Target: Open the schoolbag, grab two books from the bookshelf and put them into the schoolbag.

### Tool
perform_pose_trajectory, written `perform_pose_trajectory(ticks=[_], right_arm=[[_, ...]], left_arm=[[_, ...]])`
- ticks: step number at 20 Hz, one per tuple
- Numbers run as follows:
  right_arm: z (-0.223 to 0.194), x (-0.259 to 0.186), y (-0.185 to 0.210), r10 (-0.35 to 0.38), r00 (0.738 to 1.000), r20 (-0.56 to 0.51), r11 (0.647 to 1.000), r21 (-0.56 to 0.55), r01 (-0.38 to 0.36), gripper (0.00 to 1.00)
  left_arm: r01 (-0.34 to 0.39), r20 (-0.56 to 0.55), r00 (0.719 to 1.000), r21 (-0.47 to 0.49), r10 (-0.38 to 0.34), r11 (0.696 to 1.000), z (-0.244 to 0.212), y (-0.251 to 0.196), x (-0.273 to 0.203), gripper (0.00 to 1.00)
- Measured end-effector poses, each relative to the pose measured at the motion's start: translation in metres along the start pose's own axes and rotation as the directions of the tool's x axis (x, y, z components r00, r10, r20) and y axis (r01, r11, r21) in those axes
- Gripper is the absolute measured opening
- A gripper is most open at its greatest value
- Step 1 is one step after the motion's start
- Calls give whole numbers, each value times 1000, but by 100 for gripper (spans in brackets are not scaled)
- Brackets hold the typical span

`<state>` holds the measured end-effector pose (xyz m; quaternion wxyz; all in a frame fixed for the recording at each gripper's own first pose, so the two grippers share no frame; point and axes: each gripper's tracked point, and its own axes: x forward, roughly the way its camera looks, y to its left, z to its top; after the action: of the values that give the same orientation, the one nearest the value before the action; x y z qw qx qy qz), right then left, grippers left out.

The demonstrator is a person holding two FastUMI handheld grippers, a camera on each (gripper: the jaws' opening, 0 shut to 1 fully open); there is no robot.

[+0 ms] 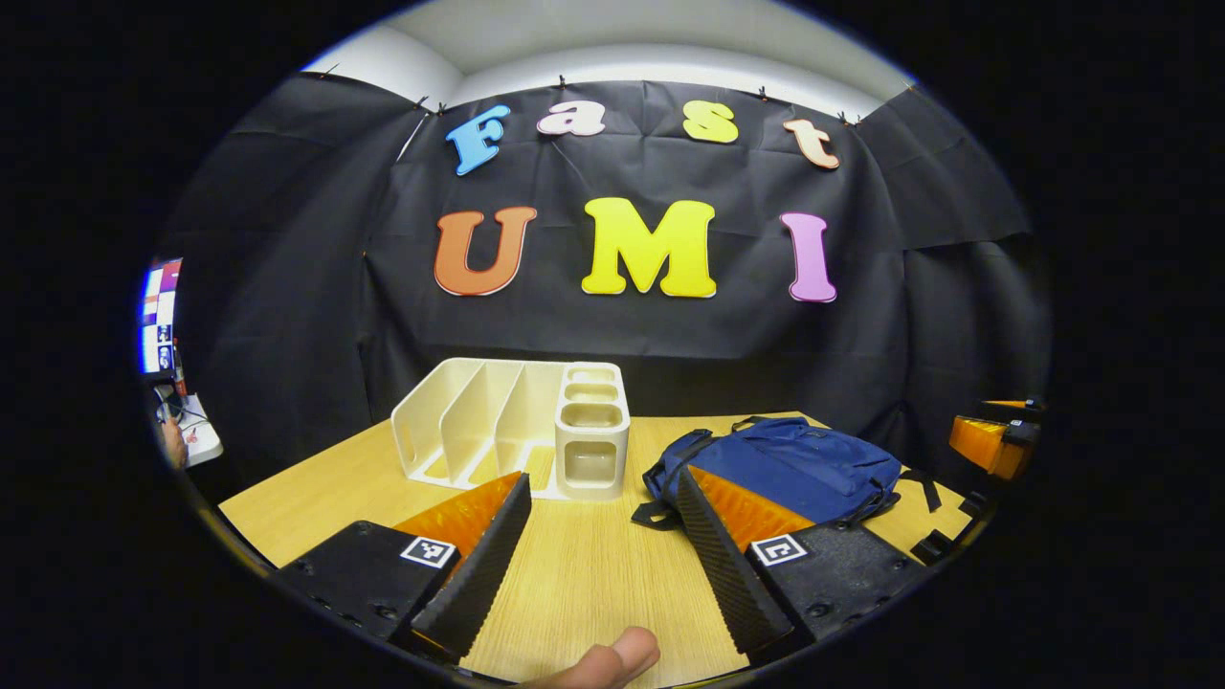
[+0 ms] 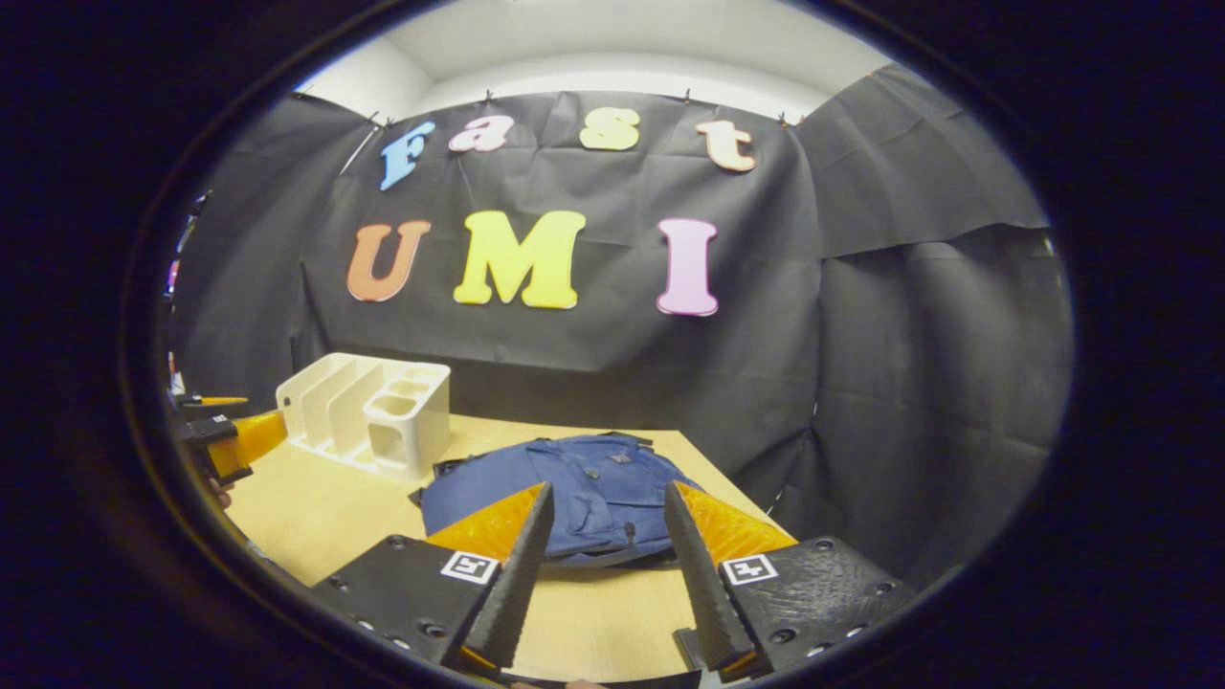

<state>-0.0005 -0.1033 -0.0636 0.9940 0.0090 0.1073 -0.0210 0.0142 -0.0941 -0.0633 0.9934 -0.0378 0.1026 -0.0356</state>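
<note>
A blue schoolbag (image 1: 785,469) (image 2: 574,493) lies flat on the wooden table, its flap closed. To its left stands a white bookshelf (image 1: 517,426) (image 2: 368,411) with upright dividers; its slots hold no books. My left gripper (image 1: 603,498) hovers open above the table's near side, in front of the shelf and the bag. My right gripper (image 2: 606,502) is open too, low over the table just in front of the bag. The right gripper (image 1: 995,440) also appears at the right edge of the left gripper view, and the left gripper (image 2: 230,440) at the left edge of the right gripper view.
The wooden table (image 1: 593,574) (image 2: 316,507) has bare room in front of the shelf and bag. Black cloth walls close in behind and at the right. A fingertip (image 1: 612,660) shows at the bottom. A screen (image 1: 158,316) stands far left.
</note>
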Motion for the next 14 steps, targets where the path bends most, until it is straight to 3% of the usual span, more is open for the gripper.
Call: perform_pose_trajectory(ticks=[2,4,9,14], right_arm=[[5,-21,4,33,999,10,999,34,-33,82],[15,-38,0,20,999,33,999,38,-22,98],[33,-50,-5,-9,993,119,1000,29,6,95],[18,-45,-5,16,997,75,997,72,-21,95]], left_arm=[[15,18,1000,5,-15,1000,14,2,-17,96],[11,53,999,22,-12,1000,30,13,-34,96],[-20,81,997,30,18,999,47,34,-53,96],[-28,60,998,4,27,1000,42,46,-51,96]])
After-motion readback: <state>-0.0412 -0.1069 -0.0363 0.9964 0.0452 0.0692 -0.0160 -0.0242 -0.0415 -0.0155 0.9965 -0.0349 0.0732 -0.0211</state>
